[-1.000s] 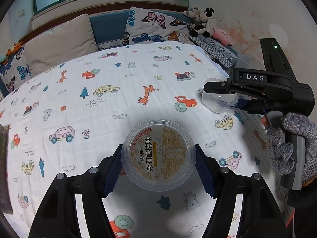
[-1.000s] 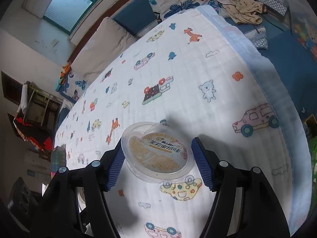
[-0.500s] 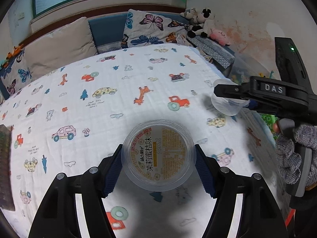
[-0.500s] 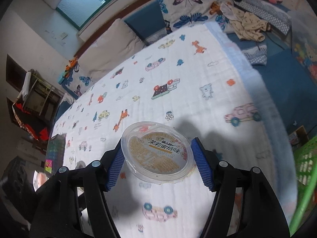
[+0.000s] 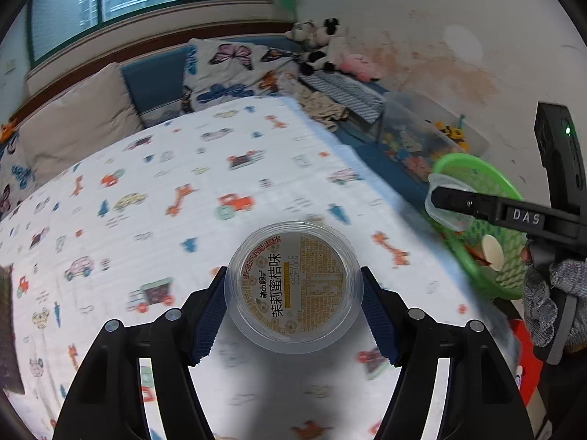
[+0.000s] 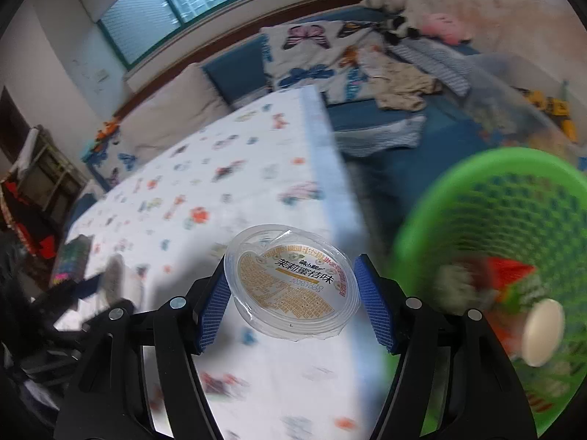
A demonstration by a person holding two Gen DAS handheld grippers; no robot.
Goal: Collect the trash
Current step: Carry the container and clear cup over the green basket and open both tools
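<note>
My left gripper (image 5: 292, 310) is shut on a clear round jelly cup (image 5: 293, 288) with a yellow printed label, held above the bed. My right gripper (image 6: 291, 302) is shut on a second clear jelly cup (image 6: 291, 282) of the same kind, its film lid partly peeled. In the left wrist view the right gripper (image 5: 445, 201) shows at the right, in a gloved hand (image 5: 550, 293), with its cup over the rim of a green mesh basket (image 5: 510, 260). In the right wrist view the green mesh basket (image 6: 513, 220) stands just right of the held cup and holds several bits of trash.
The bed carries a white sheet (image 5: 165, 198) printed with cartoon cars and animals; its right edge (image 6: 326, 168) drops to a blue mat. Pillows (image 5: 234, 69) and plush toys (image 5: 323, 47) line the far wall. A clear toy bin (image 5: 422, 135) stands behind the basket.
Both grippers have swung right and up with their cups still held. The green basket has come into both views, and the right gripper's cup now hangs at its rim.
</note>
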